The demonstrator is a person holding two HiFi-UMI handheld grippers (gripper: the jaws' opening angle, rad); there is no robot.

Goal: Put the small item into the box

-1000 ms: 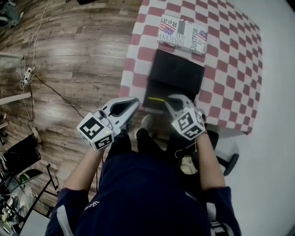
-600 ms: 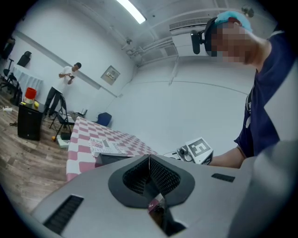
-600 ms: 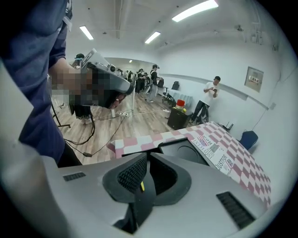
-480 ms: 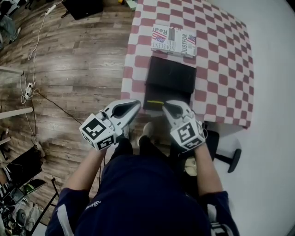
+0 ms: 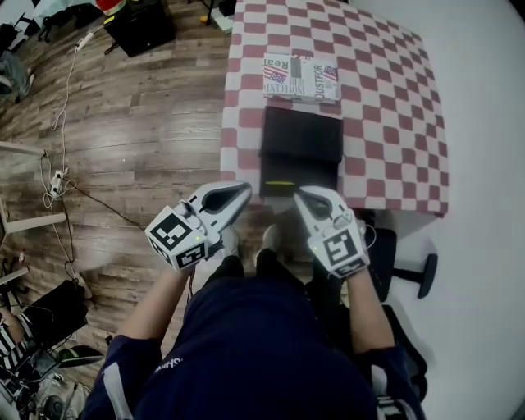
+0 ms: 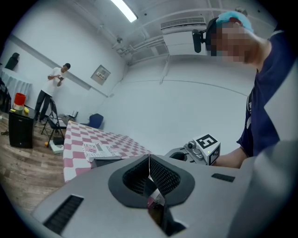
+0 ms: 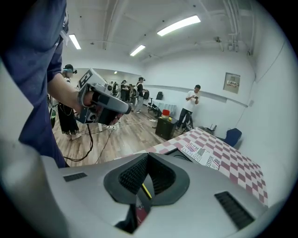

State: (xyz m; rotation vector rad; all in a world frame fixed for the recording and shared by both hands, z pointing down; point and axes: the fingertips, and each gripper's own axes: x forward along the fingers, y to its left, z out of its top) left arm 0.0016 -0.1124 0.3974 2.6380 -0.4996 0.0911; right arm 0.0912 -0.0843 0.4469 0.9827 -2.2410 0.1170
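Observation:
A black box (image 5: 301, 146) lies on the red-and-white checkered table (image 5: 394, 123), close to its near edge. On the box's near end is a small yellow item (image 5: 279, 184), also glimpsed past the right jaws as a yellow strip (image 7: 145, 189). My left gripper (image 5: 238, 194) hangs over the floor just short of the table's near left corner, shut and empty. My right gripper (image 5: 303, 197) is at the table's near edge in front of the box, shut with nothing in it. The jaw tips meet in the left gripper view (image 6: 149, 159) and the right gripper view (image 7: 147, 156).
A printed flat package (image 5: 301, 78) lies beyond the black box. Wooden floor with cables (image 5: 74, 156) spreads to the left, and a black case (image 5: 141, 25) stands near the table's far left corner. A chair base (image 5: 414, 271) is at the right. People stand in the room's background (image 7: 191, 104).
The view has pulled back from the table. Both grippers have drawn back slightly, and the right one no longer overlaps the black box. Both stay shut.

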